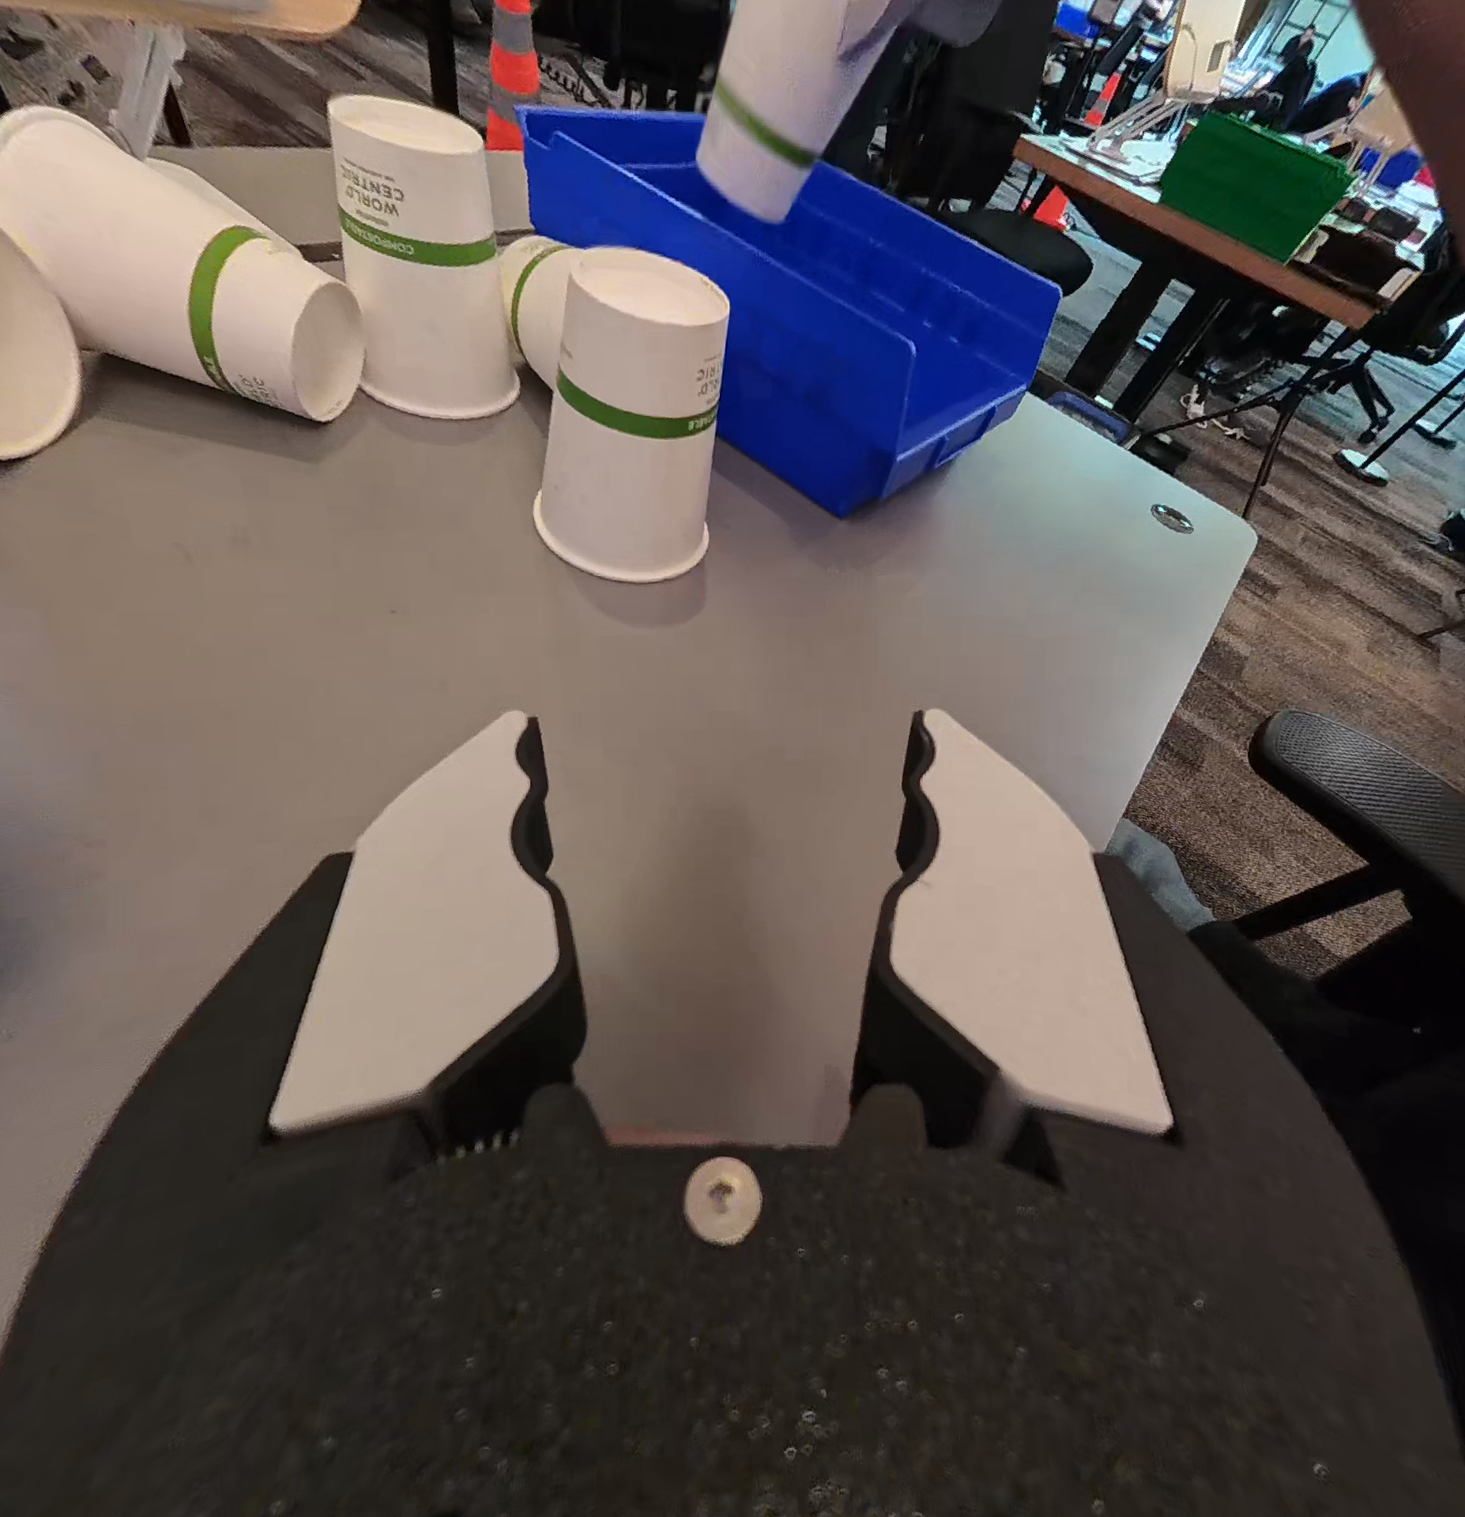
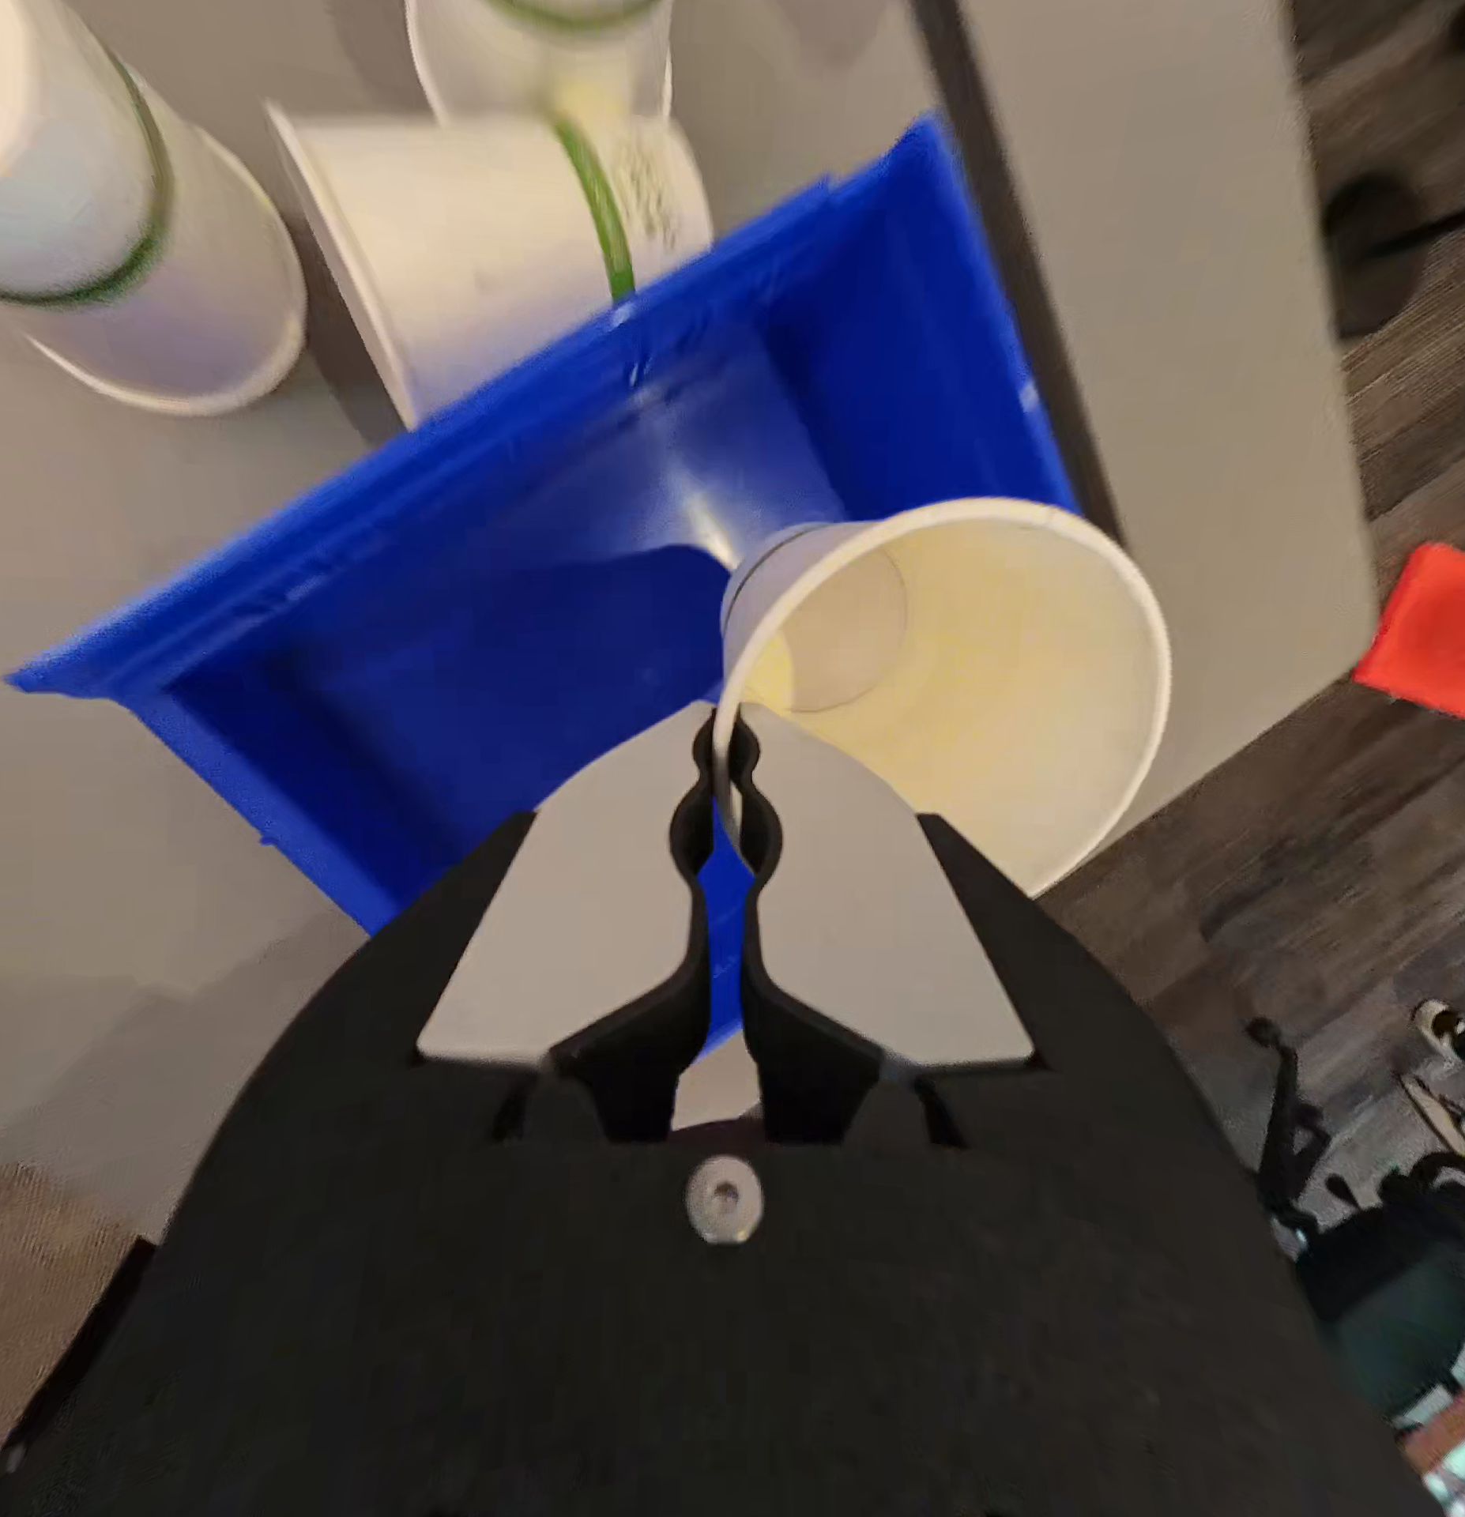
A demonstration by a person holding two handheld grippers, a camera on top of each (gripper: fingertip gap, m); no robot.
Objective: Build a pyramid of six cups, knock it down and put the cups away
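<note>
A paper cup (image 2: 951, 657) is pinched by its thin rim in the right gripper (image 2: 727, 743) and held over the blue bin (image 2: 466, 624). It is judged light and easily crushed. The left gripper (image 1: 721, 788) is spread empty above the grey table (image 1: 302, 657), where other white, green-banded cups (image 1: 631, 410) are scattered.

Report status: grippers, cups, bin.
Left gripper open, empty. Right gripper shut on held cup rim, over blue bin. Other cups remain on table.
</note>
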